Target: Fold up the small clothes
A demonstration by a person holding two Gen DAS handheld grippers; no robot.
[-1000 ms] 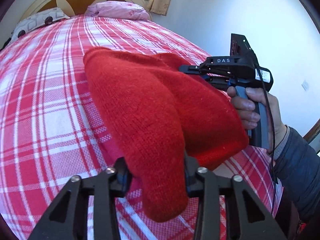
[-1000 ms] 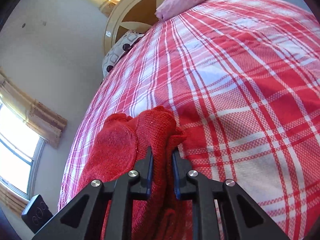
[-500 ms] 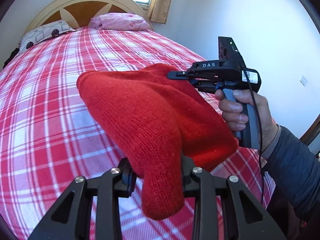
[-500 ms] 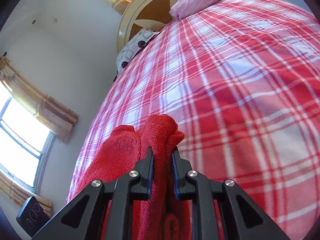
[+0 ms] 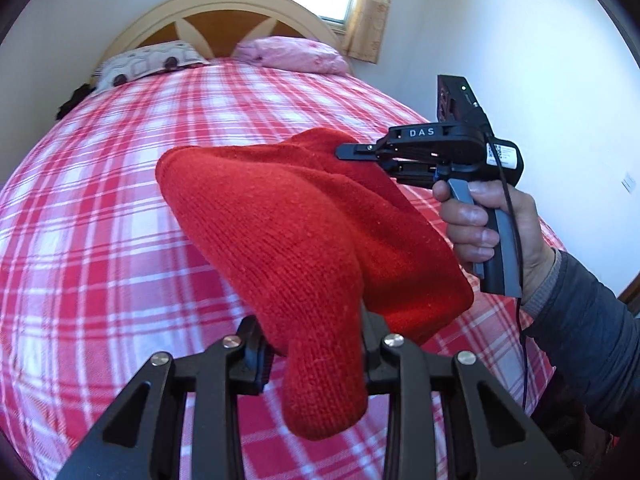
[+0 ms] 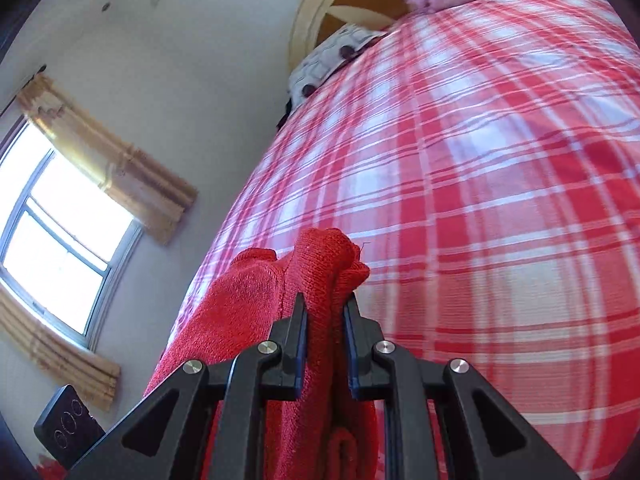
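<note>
Both grippers are pinching the red knit (image 5: 304,216), jaws narrow: the left gripper (image 5: 316,344) gripping a thick fold, the right gripper (image 6: 325,316) a thinner bunch. It is hanging stretched above the bed (image 5: 120,200).

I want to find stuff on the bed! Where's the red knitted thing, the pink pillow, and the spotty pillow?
red knitted garment (image 5: 296,216), left wrist view, middle of its knit surface.
pink pillow (image 5: 292,54), left wrist view, middle of its top.
spotted pillow (image 5: 148,60), left wrist view, its patterned face.
</note>
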